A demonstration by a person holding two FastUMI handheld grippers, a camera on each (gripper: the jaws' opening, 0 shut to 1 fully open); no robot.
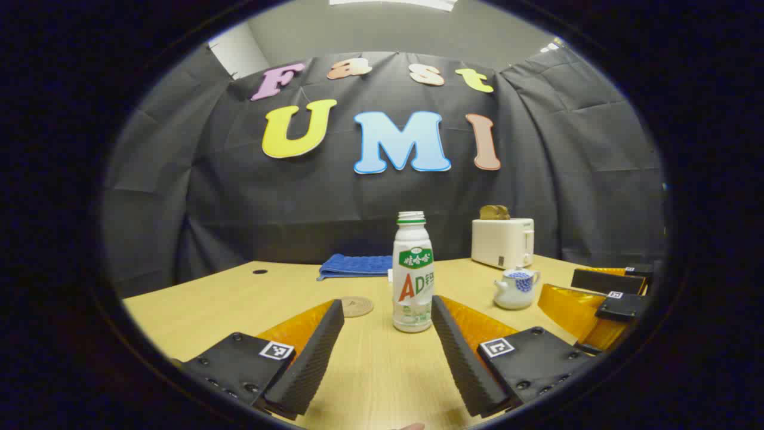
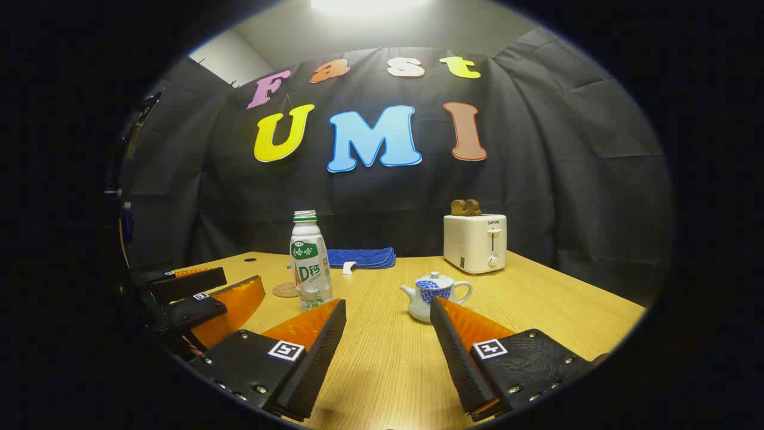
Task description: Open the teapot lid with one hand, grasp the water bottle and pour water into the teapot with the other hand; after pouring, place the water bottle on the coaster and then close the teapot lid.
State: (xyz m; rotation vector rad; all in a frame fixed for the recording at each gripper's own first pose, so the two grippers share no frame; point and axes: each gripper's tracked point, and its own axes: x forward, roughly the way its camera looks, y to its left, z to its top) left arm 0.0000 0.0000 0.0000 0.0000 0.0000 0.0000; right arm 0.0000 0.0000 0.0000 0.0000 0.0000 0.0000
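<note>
Between the spread left tongs (image 1: 387,352) stands the water bottle (image 1: 412,275) untouched (right tongs (image 2: 388,352) spread too), teapot (image 2: 435,295) beside.

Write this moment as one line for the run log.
stage: before grasp | left gripper: open, facing water bottle | right gripper: open, near teapot | lid: on | coaster: bare

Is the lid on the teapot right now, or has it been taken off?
On. The teapot has its lid seated on top, knob up, and both grippers sit open, short of it.
</note>
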